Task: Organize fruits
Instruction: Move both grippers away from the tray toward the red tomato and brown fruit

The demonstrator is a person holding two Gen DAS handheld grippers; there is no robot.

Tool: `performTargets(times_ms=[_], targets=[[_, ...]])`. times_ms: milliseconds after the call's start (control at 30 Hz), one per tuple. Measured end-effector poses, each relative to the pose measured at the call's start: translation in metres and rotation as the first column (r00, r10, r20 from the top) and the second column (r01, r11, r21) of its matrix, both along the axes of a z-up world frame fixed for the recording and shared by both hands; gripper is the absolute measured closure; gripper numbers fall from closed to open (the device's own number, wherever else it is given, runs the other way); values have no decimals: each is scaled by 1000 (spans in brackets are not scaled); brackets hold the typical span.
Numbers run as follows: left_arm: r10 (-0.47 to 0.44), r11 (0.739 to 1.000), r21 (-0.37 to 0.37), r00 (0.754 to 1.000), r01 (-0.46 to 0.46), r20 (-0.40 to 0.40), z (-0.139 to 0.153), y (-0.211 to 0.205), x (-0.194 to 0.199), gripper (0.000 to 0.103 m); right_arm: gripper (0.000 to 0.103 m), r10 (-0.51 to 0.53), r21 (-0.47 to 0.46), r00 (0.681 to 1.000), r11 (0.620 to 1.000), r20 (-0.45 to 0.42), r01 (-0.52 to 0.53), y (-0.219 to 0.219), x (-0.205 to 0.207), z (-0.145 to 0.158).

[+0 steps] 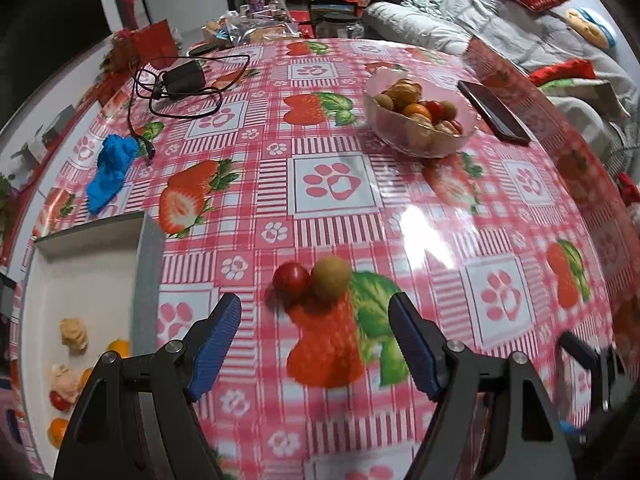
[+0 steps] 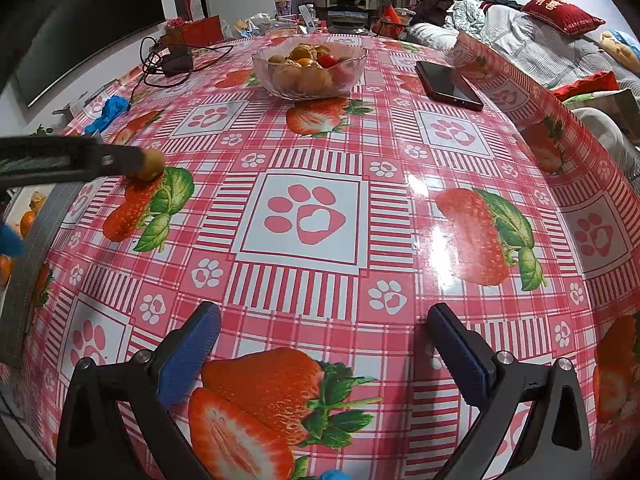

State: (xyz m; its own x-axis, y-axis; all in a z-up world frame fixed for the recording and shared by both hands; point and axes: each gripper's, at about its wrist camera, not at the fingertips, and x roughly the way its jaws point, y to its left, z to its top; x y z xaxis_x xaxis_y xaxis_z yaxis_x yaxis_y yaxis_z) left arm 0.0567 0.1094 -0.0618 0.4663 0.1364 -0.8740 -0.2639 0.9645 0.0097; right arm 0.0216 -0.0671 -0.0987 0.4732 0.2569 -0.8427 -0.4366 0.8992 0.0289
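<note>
The left gripper, fingers spread & empty, hung by the red tomato & a brown fruit, maybe kiwi, low-middle. Next: pinch one, carry to the tray. The right gripper was spread, empty too.

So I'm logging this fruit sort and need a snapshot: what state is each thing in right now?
left gripper: open, empty, just short of the loose fruit
right gripper: open, empty
red tomato: loose on the cloth, touching the kiwi
kiwi: loose on the cloth
glass bowl: upright, full of fruit
tray: partly filled
phone: lying flat, screen dark
</note>
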Motion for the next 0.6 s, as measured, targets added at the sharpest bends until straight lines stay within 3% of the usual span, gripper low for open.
performTargets(times_ms=[267,367,600], targets=[[69,998,5,997,-69,24,-18,14,24,25,0,0,2,1000,1000,0,0,-1,-1,0],[57,998,-16,998,-57,5,-27,14,30,49,0,-1,2,1000,1000,0,1,-1,-1,0],[-42,999,5,999,41,27,-30,-9,18,51,0,-1,2,1000,1000,0,1,-1,-1,0]])
